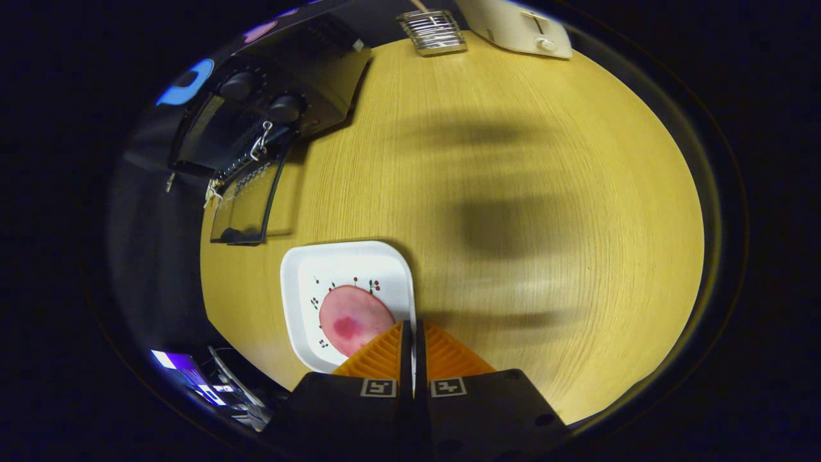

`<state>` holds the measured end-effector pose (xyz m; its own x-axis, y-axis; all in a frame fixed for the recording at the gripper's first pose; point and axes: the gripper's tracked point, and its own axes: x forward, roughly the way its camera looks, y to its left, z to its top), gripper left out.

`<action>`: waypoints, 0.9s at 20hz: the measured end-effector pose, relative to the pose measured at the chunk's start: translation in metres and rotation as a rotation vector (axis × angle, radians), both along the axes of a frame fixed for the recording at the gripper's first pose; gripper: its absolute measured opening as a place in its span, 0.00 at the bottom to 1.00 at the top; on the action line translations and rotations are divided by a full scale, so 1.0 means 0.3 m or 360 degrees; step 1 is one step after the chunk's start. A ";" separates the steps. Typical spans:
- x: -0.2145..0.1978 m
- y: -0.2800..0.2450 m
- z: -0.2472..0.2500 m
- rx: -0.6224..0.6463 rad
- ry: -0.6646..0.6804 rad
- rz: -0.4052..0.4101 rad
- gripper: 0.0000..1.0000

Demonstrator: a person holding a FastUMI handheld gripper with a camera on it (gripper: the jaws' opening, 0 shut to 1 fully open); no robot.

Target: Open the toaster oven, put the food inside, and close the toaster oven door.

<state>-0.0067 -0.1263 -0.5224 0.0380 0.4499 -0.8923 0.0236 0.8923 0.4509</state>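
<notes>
**Tongs pinched on the plate's edge, oven door down**

Tongs (414, 330) sit nearly closed, the two fingers almost together with only a thin gap between them, and the right-hand rim of a white square plate (301, 289) runs into that gap, so both fingers appear to press on it. On the plate lies a round pink slice of food (353, 317) with a darker red blotch near its middle; it rests just left of the fingertips, partly tucked behind the left finger. Small cherry prints dot the plate around it.

Beyond the plate, further left, stands the black toaster oven (282, 83) with two round knobs, its glass door (247, 199) dropped open and lying flat toward the plate. All of this sits on a light wood-grain table (513, 192). At the table's far side stand a ribbed metal rack (433, 31) and, beside it, a white slot toaster (519, 25).
</notes>
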 end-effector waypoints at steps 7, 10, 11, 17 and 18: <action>-0.054 0.005 0.115 0.0337 0.0061 -0.0332 0.05; -0.090 0.042 0.194 0.0440 0.0053 -0.0432 0.05; -0.099 0.055 0.217 0.0455 0.0048 -0.0461 0.05; -0.093 0.228 0.349 0.0594 0.0019 -0.0800 0.05; -0.080 0.265 0.365 0.0610 0.0011 -0.0876 0.05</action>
